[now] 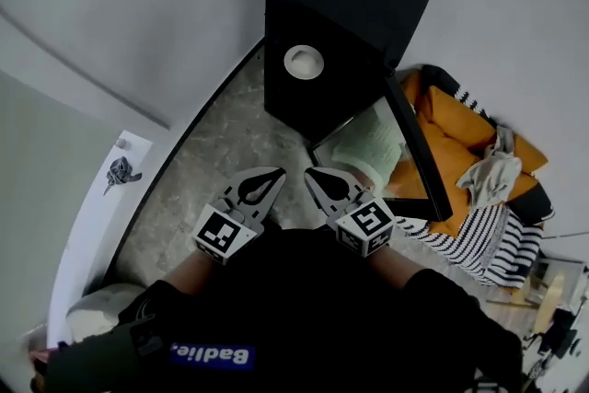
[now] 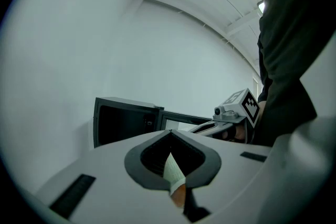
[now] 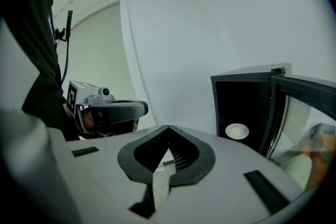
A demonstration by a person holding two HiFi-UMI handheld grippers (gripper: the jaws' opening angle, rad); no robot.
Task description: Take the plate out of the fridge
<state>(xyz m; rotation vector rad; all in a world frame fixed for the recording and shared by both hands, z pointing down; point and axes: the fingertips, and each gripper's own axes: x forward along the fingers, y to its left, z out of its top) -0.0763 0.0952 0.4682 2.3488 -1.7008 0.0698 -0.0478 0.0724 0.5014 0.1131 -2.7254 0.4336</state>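
A black mini fridge [image 1: 345,23] stands on the floor against the white wall, and its glass door [image 1: 419,147] is swung open to the right. A white plate [image 1: 304,62] lies inside it; the right gripper view shows this plate [image 3: 237,130] in the dark fridge [image 3: 244,105] beside the door [image 3: 302,113]. My left gripper [image 1: 276,170] and right gripper [image 1: 311,170] are side by side close to my body, short of the fridge. Both are shut and hold nothing. The left gripper view shows the fridge [image 2: 123,120] and the right gripper [image 2: 231,113].
Orange cushions [image 1: 460,129] and striped cloth [image 1: 497,239] lie right of the open door. A white ledge [image 1: 97,225] with a small dark object [image 1: 120,170] runs along the left. Marbled floor [image 1: 216,152] lies between me and the fridge.
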